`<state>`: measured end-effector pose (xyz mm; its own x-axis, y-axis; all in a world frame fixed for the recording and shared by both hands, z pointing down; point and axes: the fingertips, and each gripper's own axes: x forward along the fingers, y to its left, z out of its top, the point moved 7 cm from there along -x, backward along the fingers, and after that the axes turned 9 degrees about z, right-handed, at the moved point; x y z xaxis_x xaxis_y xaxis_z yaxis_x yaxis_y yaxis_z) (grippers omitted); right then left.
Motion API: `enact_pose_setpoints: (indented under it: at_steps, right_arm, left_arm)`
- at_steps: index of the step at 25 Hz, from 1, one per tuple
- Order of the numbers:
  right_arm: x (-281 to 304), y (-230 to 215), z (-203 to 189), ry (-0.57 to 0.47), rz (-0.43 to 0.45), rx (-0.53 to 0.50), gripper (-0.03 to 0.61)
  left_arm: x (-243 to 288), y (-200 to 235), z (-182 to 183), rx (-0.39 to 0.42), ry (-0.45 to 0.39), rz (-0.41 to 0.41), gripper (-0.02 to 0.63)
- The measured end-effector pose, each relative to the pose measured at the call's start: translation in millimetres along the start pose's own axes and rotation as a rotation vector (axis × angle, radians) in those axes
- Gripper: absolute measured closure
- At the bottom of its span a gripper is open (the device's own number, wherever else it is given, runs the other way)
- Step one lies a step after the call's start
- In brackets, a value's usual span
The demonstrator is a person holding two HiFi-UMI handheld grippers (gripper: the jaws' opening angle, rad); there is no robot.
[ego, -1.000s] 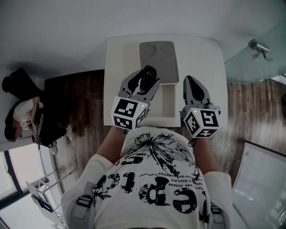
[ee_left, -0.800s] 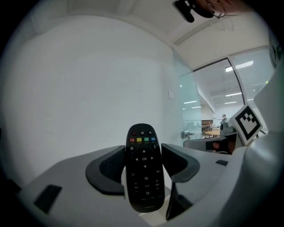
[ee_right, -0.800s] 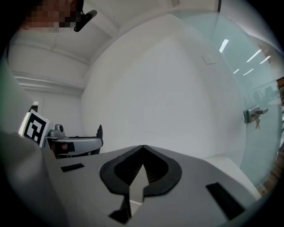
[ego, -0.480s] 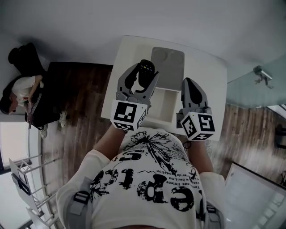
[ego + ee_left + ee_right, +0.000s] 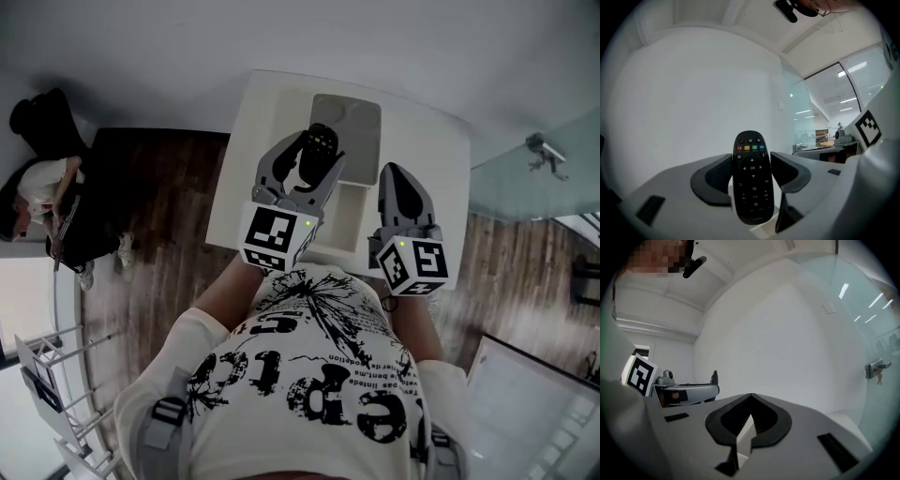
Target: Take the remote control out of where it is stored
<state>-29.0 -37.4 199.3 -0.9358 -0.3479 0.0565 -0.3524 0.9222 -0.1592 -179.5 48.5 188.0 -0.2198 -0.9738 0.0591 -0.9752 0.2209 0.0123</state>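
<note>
Left hand-held gripper: jaws clamped on the remote control, one ribbed black pad on each long edge. Remote is black and held upright, button face toward the left gripper view's camera; row of red/yellow/green/blue keys near the top, nav ring w/ "OK" below. Its top end stands above the pad tips, its lower end sits between the jaws. Pos. in head view: remote is in the gripper above the white surface, overlapping the near-left corner of a grey pad that lies on the surface. Grey pad shows two shallow round impressions. Just below the pad, an open white compartment is set in the surface; the remote is not inside it. Right hand-held gripper: jaws together, tips meeting, nothing between them; only a thin sliver of white shows through lower down. It hangs over the right part of the surface, beside the compartment, apart from the left unit. Marker cubes on both units face the head camera, each w/ a small green light lit. Bkgd: dark wood floor either side of the surface; a second person at far left.
</note>
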Motion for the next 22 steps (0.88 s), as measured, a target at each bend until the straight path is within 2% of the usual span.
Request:
enact_pose_setpoints:
  at_steps: [9, 22]
  right_arm:
    - [-6, -3, 3, -0.002, -0.028, -0.028, 0.584]
    - [-5, -5, -2, 0.017, -0.049, -0.049, 0.584]
  left_arm:
    - [7, -12, 2, 0.001, 0.016, -0.068, 0.351]
    - [6, -16, -7, -0.015, 0.058, -0.092, 0.351]
